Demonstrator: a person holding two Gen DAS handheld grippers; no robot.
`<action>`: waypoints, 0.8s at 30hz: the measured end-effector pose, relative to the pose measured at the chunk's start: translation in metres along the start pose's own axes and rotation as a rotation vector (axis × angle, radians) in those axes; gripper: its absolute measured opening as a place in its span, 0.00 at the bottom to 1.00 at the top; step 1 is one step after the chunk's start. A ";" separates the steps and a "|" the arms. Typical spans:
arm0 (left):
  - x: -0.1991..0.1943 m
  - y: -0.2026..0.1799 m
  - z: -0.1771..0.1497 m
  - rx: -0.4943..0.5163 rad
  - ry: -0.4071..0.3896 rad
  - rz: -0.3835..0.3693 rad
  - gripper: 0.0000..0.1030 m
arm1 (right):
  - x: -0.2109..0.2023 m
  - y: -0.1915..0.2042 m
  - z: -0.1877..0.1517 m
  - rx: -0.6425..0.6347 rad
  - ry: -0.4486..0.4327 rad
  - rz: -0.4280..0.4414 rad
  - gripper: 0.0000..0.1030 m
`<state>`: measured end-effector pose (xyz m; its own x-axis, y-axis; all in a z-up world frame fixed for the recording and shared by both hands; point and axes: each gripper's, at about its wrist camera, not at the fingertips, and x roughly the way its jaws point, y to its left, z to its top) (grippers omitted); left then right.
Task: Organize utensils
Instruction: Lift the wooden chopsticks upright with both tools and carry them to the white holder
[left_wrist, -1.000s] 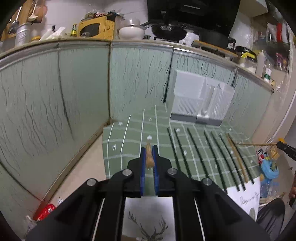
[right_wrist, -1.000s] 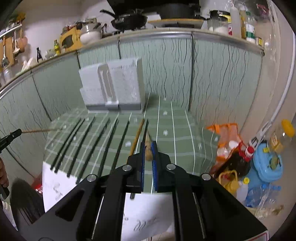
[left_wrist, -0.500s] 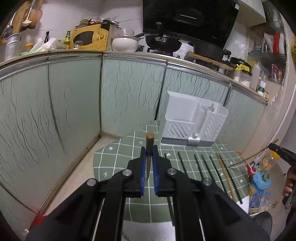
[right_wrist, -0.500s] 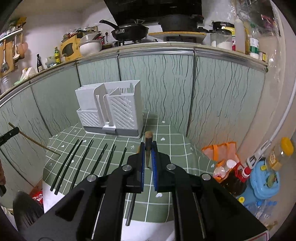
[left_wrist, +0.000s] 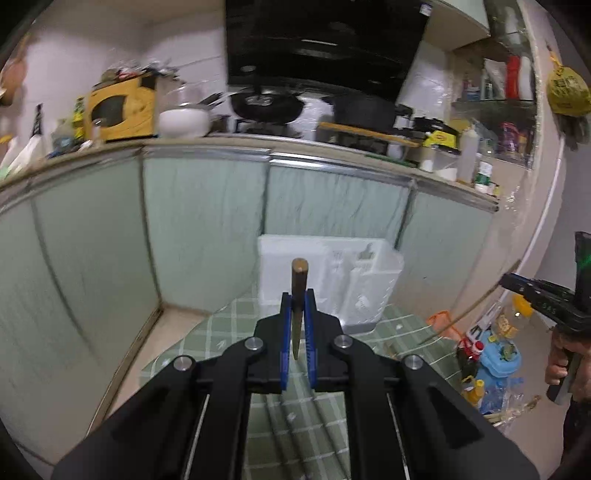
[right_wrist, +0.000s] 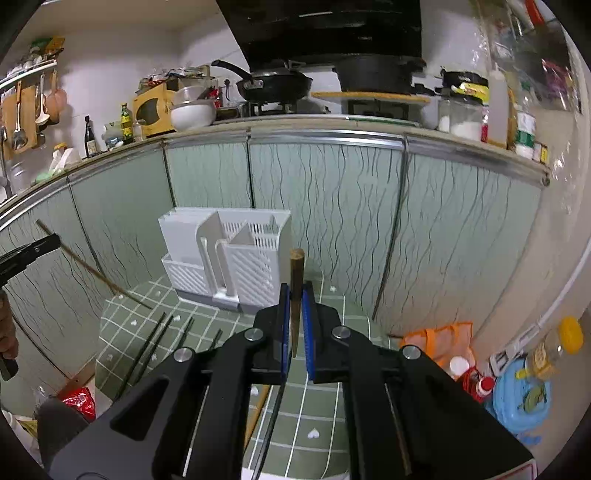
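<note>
Both tools clamp a wooden chopstick, raised above the green checked surface

The left tool (left_wrist: 297, 314) pinches a brown chopstick (left_wrist: 298, 291) between its blue pads, butt end up; the right tool (right_wrist: 294, 314) grips another brown chopstick (right_wrist: 295, 288) likewise; below them black chopsticks (right_wrist: 147, 347) lie side by side on the surface (right_wrist: 332, 321); beyond stands the white utensil holder (right_wrist: 236, 254), upright near the cabinet doors (right_wrist: 332, 206).

Utensil rack (right_wrist: 225, 258): showing white, with slatted and gridded walls.
Tabletop (right_wrist: 332, 373) under the rack: wearing green with white grid lines and small white hearts.
Chopsticks (right_wrist: 147, 350) left of the rack: lying black.
Cabinet doors (right_wrist: 325, 206) behind the rack: showing pale green with dark wavy lines.
</note>
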<state>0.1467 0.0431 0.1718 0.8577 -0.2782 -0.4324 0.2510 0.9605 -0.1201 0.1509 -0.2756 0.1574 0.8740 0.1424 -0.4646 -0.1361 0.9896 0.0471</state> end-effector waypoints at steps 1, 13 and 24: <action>0.004 -0.007 0.008 0.010 -0.002 -0.009 0.06 | 0.001 0.000 0.008 -0.001 -0.002 0.008 0.06; 0.044 -0.062 0.087 0.028 -0.019 -0.108 0.06 | 0.014 0.012 0.092 -0.023 -0.039 0.074 0.06; 0.104 -0.090 0.112 0.076 0.033 -0.117 0.06 | 0.046 0.019 0.133 -0.035 -0.066 0.123 0.06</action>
<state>0.2637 -0.0734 0.2375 0.8055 -0.3869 -0.4490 0.3827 0.9180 -0.1043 0.2503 -0.2471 0.2544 0.8785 0.2648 -0.3977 -0.2594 0.9633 0.0684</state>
